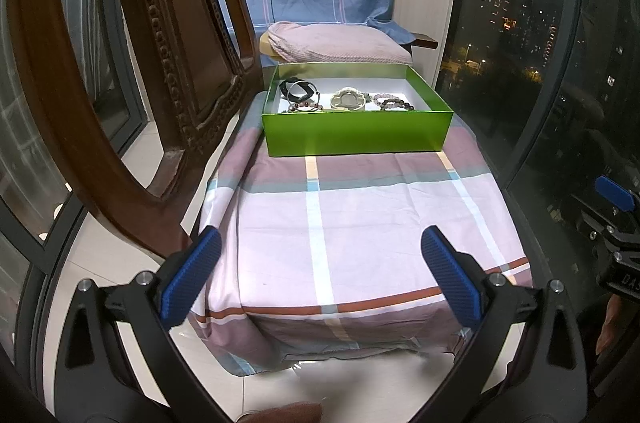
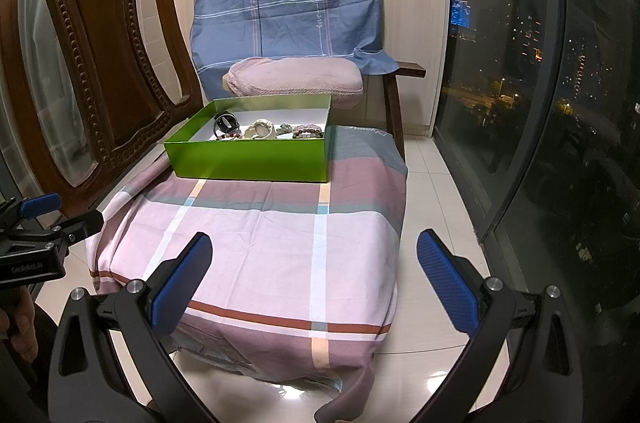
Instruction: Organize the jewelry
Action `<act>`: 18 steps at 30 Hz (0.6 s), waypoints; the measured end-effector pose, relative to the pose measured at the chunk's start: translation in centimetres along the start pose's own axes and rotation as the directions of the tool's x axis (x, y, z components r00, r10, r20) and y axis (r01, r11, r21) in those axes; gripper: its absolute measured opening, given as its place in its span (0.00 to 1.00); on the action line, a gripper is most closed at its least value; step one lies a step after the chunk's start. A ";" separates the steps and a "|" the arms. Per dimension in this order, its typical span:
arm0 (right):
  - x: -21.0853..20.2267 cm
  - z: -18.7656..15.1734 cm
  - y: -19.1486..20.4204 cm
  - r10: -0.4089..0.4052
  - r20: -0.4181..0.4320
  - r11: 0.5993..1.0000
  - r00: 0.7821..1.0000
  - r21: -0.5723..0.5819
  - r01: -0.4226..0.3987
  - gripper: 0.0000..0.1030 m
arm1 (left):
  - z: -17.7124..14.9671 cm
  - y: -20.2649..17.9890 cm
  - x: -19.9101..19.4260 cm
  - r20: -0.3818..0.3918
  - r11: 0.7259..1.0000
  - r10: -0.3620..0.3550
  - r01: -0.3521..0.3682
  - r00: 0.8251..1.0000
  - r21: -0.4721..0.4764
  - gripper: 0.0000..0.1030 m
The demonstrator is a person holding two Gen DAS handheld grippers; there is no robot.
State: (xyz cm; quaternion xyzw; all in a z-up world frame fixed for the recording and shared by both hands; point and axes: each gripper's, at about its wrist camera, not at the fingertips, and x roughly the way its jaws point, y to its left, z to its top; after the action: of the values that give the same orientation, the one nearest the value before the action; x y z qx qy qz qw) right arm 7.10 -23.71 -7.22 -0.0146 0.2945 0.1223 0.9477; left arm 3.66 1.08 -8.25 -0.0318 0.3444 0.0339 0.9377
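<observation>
1. Left gripper (image 1: 320, 275) hangs over the near edge of the checked cloth (image 1: 360, 223), blue pads (image 1: 192, 275) spread wide with nothing between them. Right gripper (image 2: 316, 283), same story: fingers wide apart, empty, low over the near end.

2. The jewelry sits well away, inside the green box (image 1: 356, 135) at the far end of the covered table. From the left I make out black bangles (image 1: 298, 89), a pale flower-shaped piece (image 1: 348, 99) in the middle, and beaded bracelets (image 1: 390, 102) to the right.

3. Risk one: the pieces lie bunched along the near wall. Go in with jaws this wide and you may well pinch two bracelets at once, or drag a neighbour out.

4. Risk two: that box looks like light card on loose fabric. Nudge the wall on the way in and I'd guess it slides or the cloth rucks.

5. Risk three: the carved wooden chair (image 2: 88, 55) crowds the left side, so a wide left swing could clip it.

6. Both grippers heading for one small box could knock together.
</observation>
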 end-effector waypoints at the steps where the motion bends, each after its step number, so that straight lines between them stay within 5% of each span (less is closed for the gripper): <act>1: 0.0 0.0 0.0 0.000 0.001 1.000 1.000 0.000 0.000 0.97 | 0.0 0.0 0.0 0.000 1.000 0.000 0.000 1.000 0.001 0.96; 18: 0.0 -0.2 0.1 0.000 -0.001 1.000 1.000 -0.002 0.000 0.97 | -0.1 0.1 0.1 0.000 1.000 -0.001 0.001 1.000 0.002 0.96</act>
State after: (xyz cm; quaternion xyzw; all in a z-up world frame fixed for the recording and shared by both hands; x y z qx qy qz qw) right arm 7.01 -23.66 -7.37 -0.0154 0.2951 0.1227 0.9474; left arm 3.69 1.14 -8.34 -0.0311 0.3442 0.0332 0.9378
